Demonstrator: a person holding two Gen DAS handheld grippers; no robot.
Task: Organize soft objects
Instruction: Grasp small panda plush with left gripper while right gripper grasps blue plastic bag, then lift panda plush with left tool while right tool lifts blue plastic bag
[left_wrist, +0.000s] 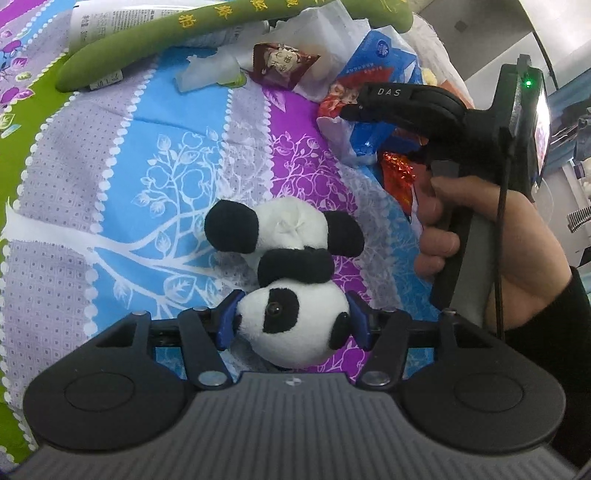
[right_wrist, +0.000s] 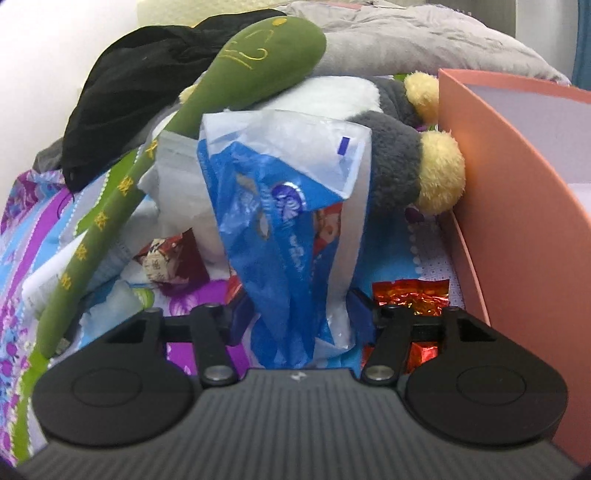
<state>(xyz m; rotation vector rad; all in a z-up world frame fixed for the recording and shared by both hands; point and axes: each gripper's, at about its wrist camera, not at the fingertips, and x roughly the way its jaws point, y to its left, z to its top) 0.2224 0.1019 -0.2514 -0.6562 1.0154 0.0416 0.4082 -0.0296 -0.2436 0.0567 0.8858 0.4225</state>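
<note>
Panda (left_wrist: 291, 314) black-white; bedsheet (left_wrist: 177, 155) blue-purple, white trees; bag (right_wrist: 291, 221) blue-white.

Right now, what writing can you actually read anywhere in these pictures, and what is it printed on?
"DAS": white letters on the right gripper.
Yellow characters on the green plush stick: too blurred to read.
Print on the blue plastic bag and the dark red snack packet: unreadable.

Plush panda (left_wrist: 291, 288), black and white, lying on the patterned bedsheet (left_wrist: 122, 177) with its head toward 6 o'clock and legs toward 12 o'clock. Long green plush (left_wrist: 177, 40), yellow embroidered characters, stretches diagonally at 11 o'clock. Grey, white and yellow plush (right_wrist: 406, 162) rests against the pink box (right_wrist: 517, 206) at 1 o'clock.
</note>
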